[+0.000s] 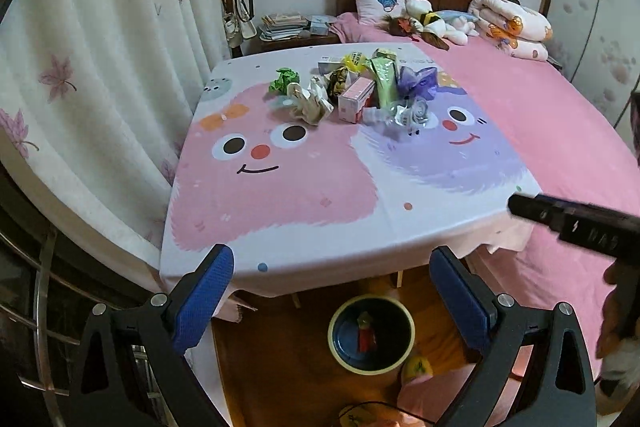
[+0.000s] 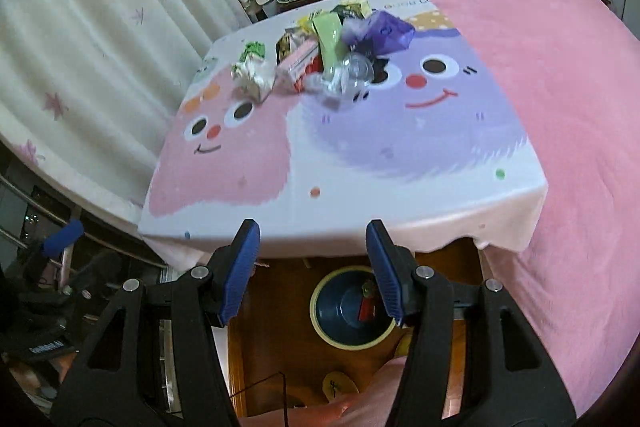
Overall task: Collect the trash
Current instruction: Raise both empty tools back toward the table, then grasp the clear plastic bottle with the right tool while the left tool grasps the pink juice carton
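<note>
Hovering above the near table edge, I hold my left gripper [image 1: 332, 291] and right gripper [image 2: 314, 267] with jaws apart and empty, lined up over the round blue bin [image 1: 371, 333] directly below. Well ahead lies the trash pile [image 1: 352, 91]: crumpled green paper, pink carton, clear crinkled plastic, purple bag.

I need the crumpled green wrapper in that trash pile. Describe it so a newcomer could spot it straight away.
Start at the table with the cartoon-face cloth beside the pink bed. The trash heap sits at its far end; go to the heap's curtain-side edge, just beyond the crumpled white paper. The green wrapper is a scrunched bright green ball, far smaller and rounder than the tall pale green pouch deeper in the pile.
</note>
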`<state>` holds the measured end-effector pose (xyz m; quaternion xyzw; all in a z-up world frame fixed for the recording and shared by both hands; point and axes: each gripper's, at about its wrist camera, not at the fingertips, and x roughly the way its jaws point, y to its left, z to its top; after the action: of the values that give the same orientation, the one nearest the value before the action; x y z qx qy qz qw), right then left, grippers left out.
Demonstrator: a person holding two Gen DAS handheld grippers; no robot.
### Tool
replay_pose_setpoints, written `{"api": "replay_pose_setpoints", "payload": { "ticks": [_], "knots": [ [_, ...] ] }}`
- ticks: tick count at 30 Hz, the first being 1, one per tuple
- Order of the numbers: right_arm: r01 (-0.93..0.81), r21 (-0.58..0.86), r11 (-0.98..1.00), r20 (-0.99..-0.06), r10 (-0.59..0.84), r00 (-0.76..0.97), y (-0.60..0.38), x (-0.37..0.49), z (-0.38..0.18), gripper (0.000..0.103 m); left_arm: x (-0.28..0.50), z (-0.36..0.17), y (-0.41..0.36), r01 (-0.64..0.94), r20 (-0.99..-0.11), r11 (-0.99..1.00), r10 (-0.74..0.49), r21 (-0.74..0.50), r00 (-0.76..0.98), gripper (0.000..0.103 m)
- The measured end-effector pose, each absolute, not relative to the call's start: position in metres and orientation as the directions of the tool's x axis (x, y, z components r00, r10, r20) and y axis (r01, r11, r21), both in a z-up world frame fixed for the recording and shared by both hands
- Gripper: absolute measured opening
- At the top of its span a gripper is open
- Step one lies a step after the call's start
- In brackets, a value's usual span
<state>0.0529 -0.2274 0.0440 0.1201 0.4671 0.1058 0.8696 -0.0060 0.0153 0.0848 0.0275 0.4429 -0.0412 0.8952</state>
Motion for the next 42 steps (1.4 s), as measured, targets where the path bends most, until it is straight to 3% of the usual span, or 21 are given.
{"api": "replay_pose_setpoints", "payload": {
  "ticks": [11, 22, 30, 36, 42],
  "knots": [
    [-0.154, 0.302, 0.941, -0.819, 0.339, 0.463, -0.256, 0.216, 0.033, 0.052, 0.096, 0.057, 0.008, 0.022, -0.824, 0.999, 0.007, 0.024, 0.566, 0.097],
    [-0.198, 0.369, 0.908, -0.899, 0.402, 0.173, -0.261, 0.412, -0.033, 0.052, 0.233, 0.025, -0.038, -0.113, -0.870, 0.994, 0.068, 0.014, 0.488, 0.097],
    [-0.308, 0.377, 0.874, -0.923, 0.382, -0.045, -0.223, 0.443, -0.083, 0.044, 0.281, 0.007, -0.050, -0.173, -0.890, 0.984, 0.107, 0.033, 0.443, 0.096],
    [-0.353, 0.427, 0.832, -0.903, 0.409, -0.130, -0.214, 0.430, -0.106, 0.024, 0.297, -0.001, -0.055, -0.175, -0.897, 0.984, 0.115, 0.043, 0.427, 0.096],
    [-0.370, 0.453, 0.811, -0.886, 0.455, -0.088, -0.230, 0.407, -0.097, 0.023, 0.318, -0.002, -0.069, -0.120, -0.897, 0.990, 0.115, 0.070, 0.427, 0.096]
  ]
}}
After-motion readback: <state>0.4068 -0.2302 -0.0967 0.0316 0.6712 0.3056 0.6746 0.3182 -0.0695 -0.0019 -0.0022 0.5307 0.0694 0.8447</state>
